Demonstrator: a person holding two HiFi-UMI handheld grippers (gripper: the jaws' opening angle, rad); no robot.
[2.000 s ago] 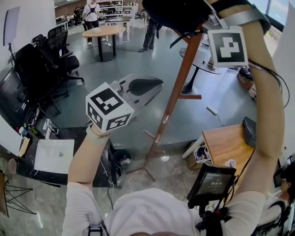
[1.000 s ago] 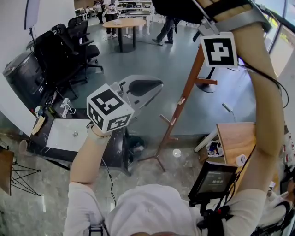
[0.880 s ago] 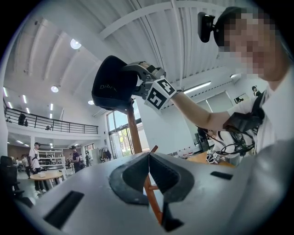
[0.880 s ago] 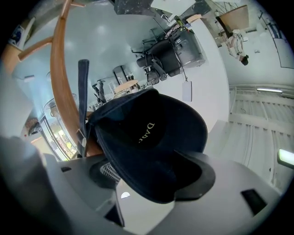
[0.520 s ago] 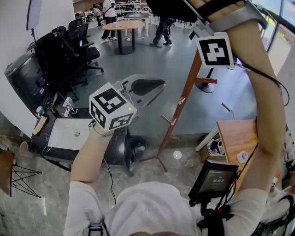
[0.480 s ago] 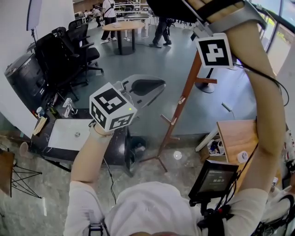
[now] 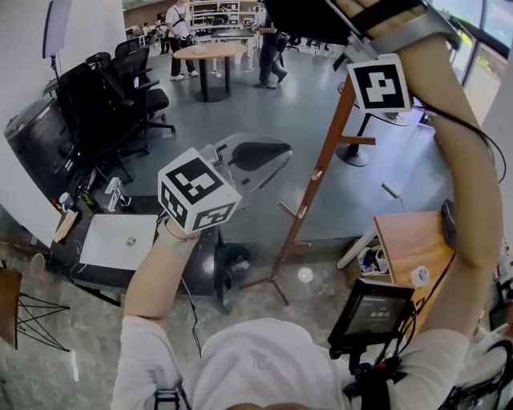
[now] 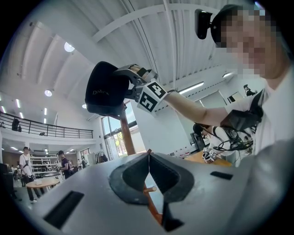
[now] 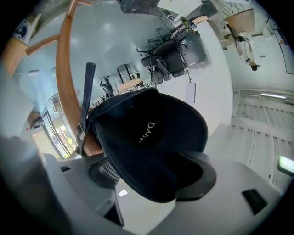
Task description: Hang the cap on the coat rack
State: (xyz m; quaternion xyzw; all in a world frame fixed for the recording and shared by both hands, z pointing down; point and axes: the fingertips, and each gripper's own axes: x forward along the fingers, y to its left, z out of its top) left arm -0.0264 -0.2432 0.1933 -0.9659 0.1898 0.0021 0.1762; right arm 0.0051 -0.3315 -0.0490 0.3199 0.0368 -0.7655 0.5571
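Observation:
The black cap (image 7: pixel 309 16) is high up over the top of the brown wooden coat rack (image 7: pixel 317 172). In the right gripper view the cap (image 9: pixel 151 137) has its brim between the jaws of my right gripper (image 9: pixel 154 176). Those jaws are opening, with the pads still touching the brim. The rack's pole (image 9: pixel 64 69) stands just behind the cap. My left gripper (image 7: pixel 280 148) hovers at chest height left of the pole, shut and empty. From it I see the cap (image 8: pixel 103 89) sitting on the rack's top (image 8: pixel 126 133).
A wooden desk (image 7: pixel 409 240) stands at lower right, and a tablet (image 7: pixel 370 314) hangs on my chest. Black office chairs (image 7: pixel 104 88) and a white board (image 7: pixel 112 240) are on the left. A round table (image 7: pixel 208 52) with people around it is far back.
Both grippers stay almost where they were, with the cap still at the rack's top. My view has swung a little and people at the back have walked on.

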